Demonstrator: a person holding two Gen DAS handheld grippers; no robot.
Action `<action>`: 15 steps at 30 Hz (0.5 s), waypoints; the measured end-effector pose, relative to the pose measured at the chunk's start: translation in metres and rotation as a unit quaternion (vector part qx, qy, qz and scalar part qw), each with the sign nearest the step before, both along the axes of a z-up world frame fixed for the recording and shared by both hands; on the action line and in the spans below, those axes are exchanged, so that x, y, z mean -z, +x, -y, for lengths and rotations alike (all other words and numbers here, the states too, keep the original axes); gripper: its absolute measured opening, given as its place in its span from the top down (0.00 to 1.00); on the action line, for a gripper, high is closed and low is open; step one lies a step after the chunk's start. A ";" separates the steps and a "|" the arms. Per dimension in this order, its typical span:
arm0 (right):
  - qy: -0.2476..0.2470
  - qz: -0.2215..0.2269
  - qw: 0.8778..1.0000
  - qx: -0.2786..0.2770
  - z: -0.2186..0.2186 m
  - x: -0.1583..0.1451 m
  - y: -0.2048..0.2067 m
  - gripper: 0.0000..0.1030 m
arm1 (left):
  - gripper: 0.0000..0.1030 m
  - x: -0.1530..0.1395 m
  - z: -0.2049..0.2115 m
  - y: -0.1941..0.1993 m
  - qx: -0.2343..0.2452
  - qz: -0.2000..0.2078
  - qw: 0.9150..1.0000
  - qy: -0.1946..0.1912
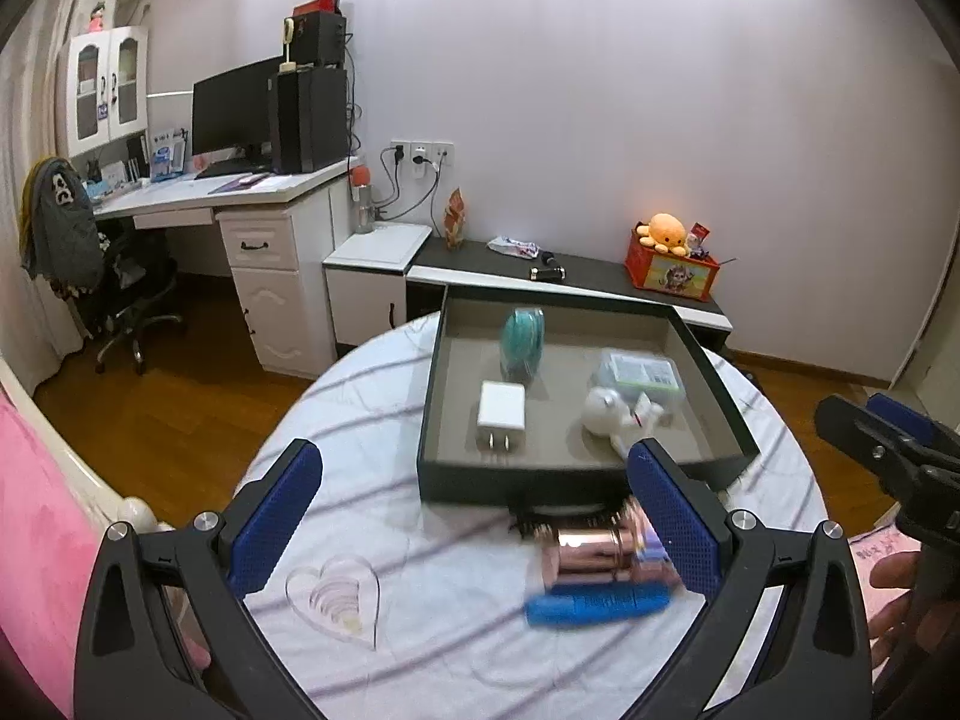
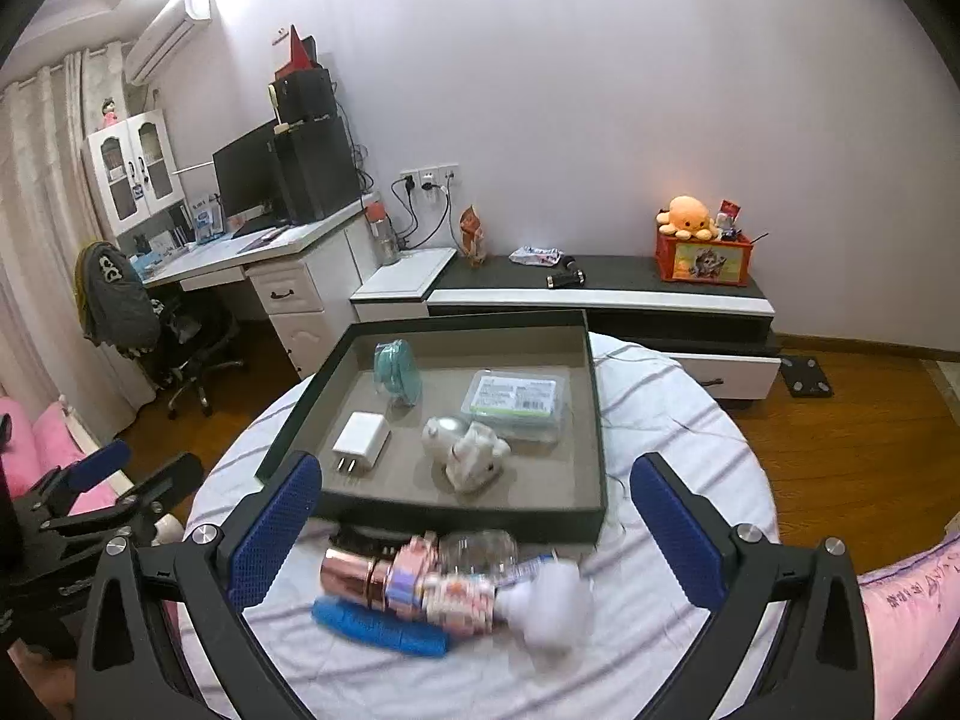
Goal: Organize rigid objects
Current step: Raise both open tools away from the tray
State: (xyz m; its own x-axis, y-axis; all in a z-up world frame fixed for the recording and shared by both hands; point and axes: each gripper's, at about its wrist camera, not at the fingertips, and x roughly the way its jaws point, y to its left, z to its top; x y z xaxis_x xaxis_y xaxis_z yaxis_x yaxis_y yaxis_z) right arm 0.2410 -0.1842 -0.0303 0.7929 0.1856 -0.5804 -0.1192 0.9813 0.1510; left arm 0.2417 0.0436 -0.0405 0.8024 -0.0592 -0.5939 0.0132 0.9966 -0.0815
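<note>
A dark shallow tray [image 1: 714, 408] [image 2: 600, 450] sits on a round white-clothed table. In it lie a teal round object [image 1: 523, 339] [image 2: 396, 369], a white charger [image 1: 503, 414] [image 2: 360, 441], a clear plastic case [image 1: 642, 372] [image 2: 519, 399] and a white toy figure [image 1: 612, 414] [image 2: 471, 450]. In front of the tray lie a rose-gold cylinder [image 1: 591, 555] [image 2: 354, 576], a blue bar [image 1: 594, 603] [image 2: 378, 624], a patterned box [image 2: 444, 591] and a white object [image 2: 552, 597]. My left gripper [image 1: 474, 528] is open and empty. My right gripper [image 2: 474, 534] is open and empty above the loose items.
A clear heart-shaped piece [image 1: 336, 600] lies on the cloth at the left. Behind stand a low dark cabinet [image 1: 576, 276] with a red box and orange plush [image 1: 663, 234], a white desk [image 1: 252, 198] and an office chair [image 1: 120, 282]. Pink bedding [image 1: 36, 540] borders the table.
</note>
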 end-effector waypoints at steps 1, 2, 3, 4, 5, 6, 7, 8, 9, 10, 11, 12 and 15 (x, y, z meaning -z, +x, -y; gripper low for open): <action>-0.002 0.003 1.000 0.001 0.000 -0.001 -0.006 0.00 | 0.00 0.000 0.001 -0.006 0.000 -0.001 1.000 -0.002; -0.002 0.007 1.000 0.003 0.001 -0.003 -0.015 0.00 | 0.00 0.000 0.001 -0.010 0.000 -0.002 1.000 -0.003; -0.002 0.009 1.000 0.004 0.001 -0.003 -0.020 0.00 | 0.00 0.000 0.003 -0.016 -0.001 -0.002 1.000 -0.004; 0.000 0.012 1.000 0.005 0.002 -0.004 -0.025 0.00 | 0.00 0.001 0.004 -0.022 -0.001 -0.002 1.000 -0.004; 0.001 0.014 1.000 0.006 0.002 -0.004 -0.030 0.00 | 0.00 0.001 0.005 -0.027 -0.001 -0.002 1.000 -0.004; 0.003 0.016 1.000 0.009 0.003 -0.004 -0.036 0.00 | 0.00 0.001 0.006 -0.033 0.000 -0.001 1.000 -0.003; 0.004 0.018 1.000 0.010 0.003 -0.004 -0.041 0.00 | 0.00 0.001 0.007 -0.040 0.000 -0.001 1.000 -0.003; 0.005 0.020 1.000 0.011 0.004 -0.003 -0.046 0.00 | 0.00 0.001 0.008 -0.042 0.000 -0.001 1.000 -0.003; 0.005 0.022 1.000 0.013 0.004 -0.002 -0.053 0.00 | 0.00 0.001 0.008 -0.047 0.000 -0.001 1.000 -0.004; 0.005 0.023 1.000 0.015 0.006 0.000 -0.057 0.00 | 0.00 0.000 0.008 -0.053 -0.001 -0.002 1.000 -0.008; 0.008 0.023 1.000 0.019 0.007 0.002 -0.063 0.00 | 0.00 0.001 0.007 -0.058 -0.001 -0.001 1.000 -0.012; 0.013 0.024 0.999 0.024 0.010 0.005 -0.069 0.00 | 0.00 0.001 0.006 -0.064 -0.001 -0.001 1.000 -0.015; 0.024 0.022 0.999 0.037 0.021 0.018 -0.088 0.00 | 0.00 0.006 0.004 -0.075 -0.006 -0.005 1.000 -0.016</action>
